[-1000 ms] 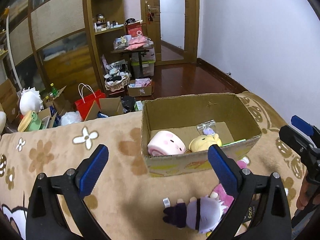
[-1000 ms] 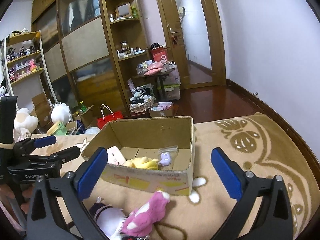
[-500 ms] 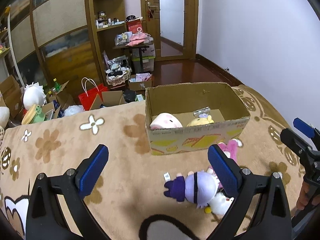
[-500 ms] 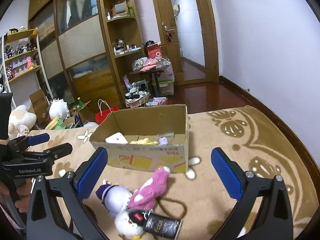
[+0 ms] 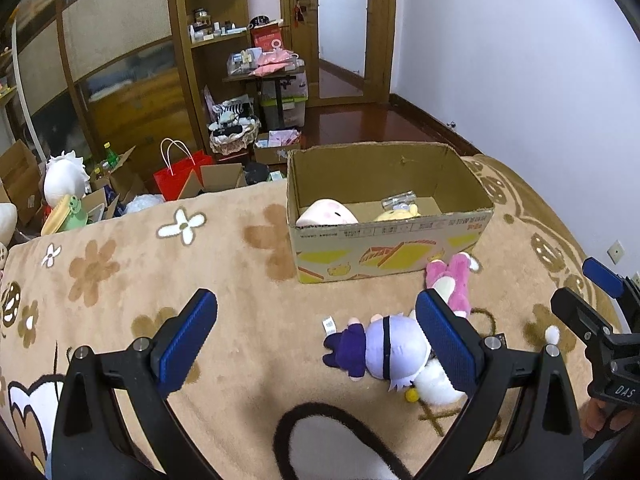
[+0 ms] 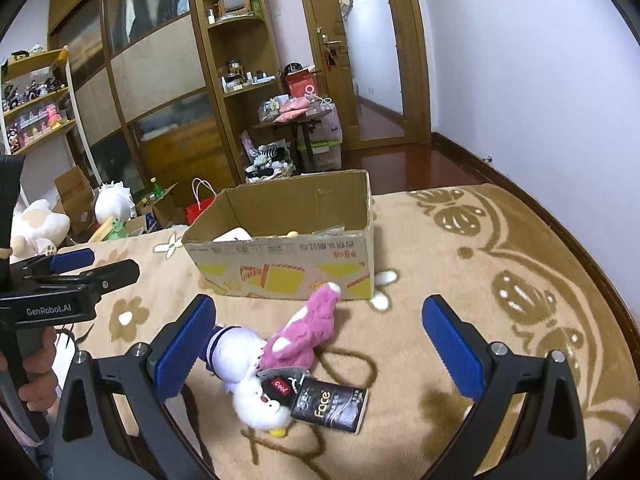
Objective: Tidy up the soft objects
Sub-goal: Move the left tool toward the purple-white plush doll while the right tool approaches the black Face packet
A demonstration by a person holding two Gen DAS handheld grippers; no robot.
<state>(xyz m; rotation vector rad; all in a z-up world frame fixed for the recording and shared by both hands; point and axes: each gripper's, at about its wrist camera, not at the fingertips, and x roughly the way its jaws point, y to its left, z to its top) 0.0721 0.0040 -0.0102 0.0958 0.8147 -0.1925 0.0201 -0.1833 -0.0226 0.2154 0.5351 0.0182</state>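
Note:
A cardboard box (image 5: 390,236) (image 6: 288,268) stands on the tan flowered blanket, holding a pink plush (image 5: 326,213) and a yellow plush (image 5: 396,213). In front of it lie a pink plush (image 6: 308,330) (image 5: 450,280), a purple-and-white doll (image 5: 380,346) (image 6: 234,344) and a white duck plush (image 6: 260,404). My left gripper (image 5: 316,338) is open, the doll by its right finger. My right gripper (image 6: 320,348) is open above the pile, touching nothing.
A black tag reading "Face" (image 6: 330,404) lies beside the duck. Past the blanket's far edge are a red bag (image 5: 180,174), boxes, shelves and a small laden table (image 5: 264,76). A white wall runs along the right. A hand (image 6: 38,364) grips the left tool.
Both grippers have drawn back and away from the box, so the plush pile now lies further into view. No toy has moved, and both stay open.

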